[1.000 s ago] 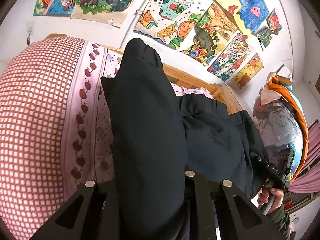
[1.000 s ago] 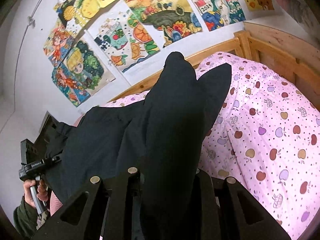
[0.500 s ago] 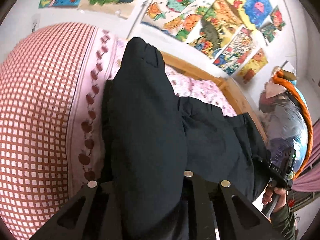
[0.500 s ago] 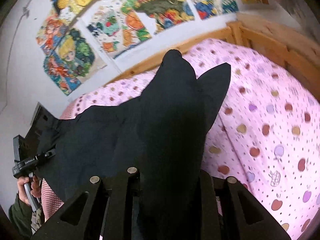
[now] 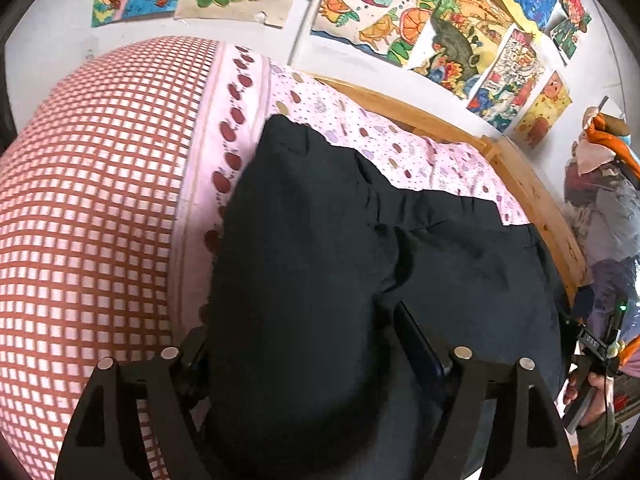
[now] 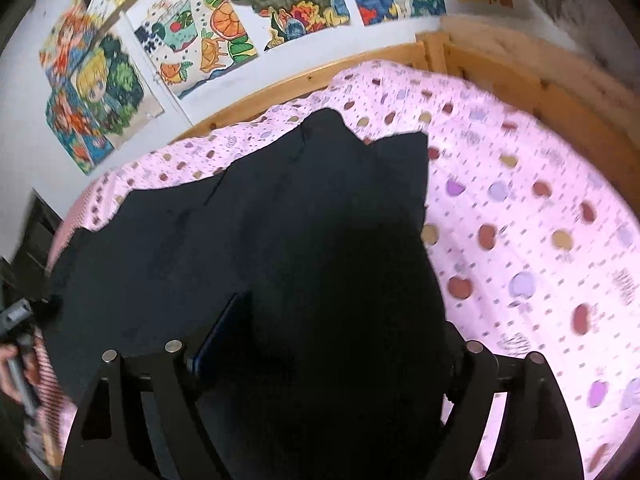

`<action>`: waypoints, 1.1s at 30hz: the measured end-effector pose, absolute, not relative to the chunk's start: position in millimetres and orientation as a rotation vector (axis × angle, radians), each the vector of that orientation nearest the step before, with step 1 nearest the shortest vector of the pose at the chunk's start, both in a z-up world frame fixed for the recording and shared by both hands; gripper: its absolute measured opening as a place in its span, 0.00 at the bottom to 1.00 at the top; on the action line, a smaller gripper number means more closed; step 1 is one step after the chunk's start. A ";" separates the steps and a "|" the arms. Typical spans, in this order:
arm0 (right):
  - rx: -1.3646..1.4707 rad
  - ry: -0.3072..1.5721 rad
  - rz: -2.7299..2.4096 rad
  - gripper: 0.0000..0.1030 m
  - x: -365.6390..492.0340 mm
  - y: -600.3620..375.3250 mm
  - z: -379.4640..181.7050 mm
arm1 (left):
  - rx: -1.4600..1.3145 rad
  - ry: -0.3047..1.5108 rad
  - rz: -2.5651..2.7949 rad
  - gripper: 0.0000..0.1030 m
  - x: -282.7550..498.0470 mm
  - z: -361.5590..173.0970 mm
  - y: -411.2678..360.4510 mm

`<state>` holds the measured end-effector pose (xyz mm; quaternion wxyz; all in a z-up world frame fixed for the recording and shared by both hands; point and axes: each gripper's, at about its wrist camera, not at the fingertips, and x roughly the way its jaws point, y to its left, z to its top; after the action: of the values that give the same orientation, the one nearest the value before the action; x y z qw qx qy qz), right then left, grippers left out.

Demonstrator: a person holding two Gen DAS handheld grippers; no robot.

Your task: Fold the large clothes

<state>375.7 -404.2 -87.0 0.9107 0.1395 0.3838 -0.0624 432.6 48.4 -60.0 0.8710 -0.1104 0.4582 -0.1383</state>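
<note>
A large black garment [image 5: 320, 248] lies on a bed with a pink apple-print sheet [image 5: 420, 152]. In the left wrist view my left gripper [image 5: 304, 360] has its fingers spread wide, and a thick fold of the garment drapes over and between them. In the right wrist view the same garment [image 6: 280, 232] spreads across the sheet [image 6: 520, 240]. My right gripper [image 6: 320, 344] also has its fingers spread, with a fold of black cloth lying between them. The right gripper shows at the far right of the left wrist view [image 5: 596, 352], held by a hand.
A red-and-white checked pillow [image 5: 88, 208] lies left of the garment. A wooden bed frame [image 6: 520, 68] runs along the far side and right end. Colourful drawings [image 5: 420, 12] hang on the wall. A person [image 5: 608, 216] stands at the right.
Both grippers have come down toward the bed and their fingers have opened wider. The raised folds of black cloth have sunk and now lie lower on the sheet.
</note>
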 end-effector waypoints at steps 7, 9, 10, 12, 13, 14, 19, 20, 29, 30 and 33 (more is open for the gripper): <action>0.172 0.669 -0.224 0.87 356.7 -398.2 -41.8 | -0.182 0.854 -0.239 0.97 413.1 -36.9 54.0; 0.177 0.643 -0.216 0.88 350.3 -399.1 -31.7 | -0.178 0.822 -0.236 1.00 405.3 -29.6 52.9; 0.181 0.628 -0.208 0.88 346.6 -397.3 -26.7 | -0.175 0.808 -0.234 1.00 401.0 -26.2 52.1; 0.185 0.602 -0.196 0.89 339.6 -395.8 -20.2 | -0.169 0.790 -0.237 1.00 394.9 -19.9 45.7; 0.182 0.586 -0.191 0.89 336.1 -392.8 -16.2 | -0.165 0.779 -0.238 1.00 391.5 -16.5 43.0; 0.178 0.578 -0.188 0.90 332.6 -392.2 -15.4 | -0.160 0.763 -0.242 1.00 386.0 -12.1 40.7; 0.153 0.516 -0.168 0.91 313.9 -377.3 -1.5 | -0.158 0.707 -0.266 1.00 364.3 6.7 32.0; 0.154 0.507 -0.164 0.91 310.6 -375.5 1.7 | -0.156 0.696 -0.271 1.00 359.7 10.7 30.4; 0.127 0.455 -0.124 0.92 276.3 -350.8 24.9 | -0.128 0.640 -0.306 1.00 321.3 30.5 18.3; 0.122 0.453 -0.120 0.92 271.4 -347.5 26.8 | -0.123 0.635 -0.307 1.00 317.2 31.9 17.4; 0.112 0.443 -0.096 0.92 256.3 -337.5 33.7 | -0.091 0.603 -0.312 1.00 299.2 37.8 13.5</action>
<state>256.3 -337.5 33.7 0.9729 0.0554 0.2196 -0.0476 299.2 13.5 37.8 0.9420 -0.0445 0.2955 -0.1531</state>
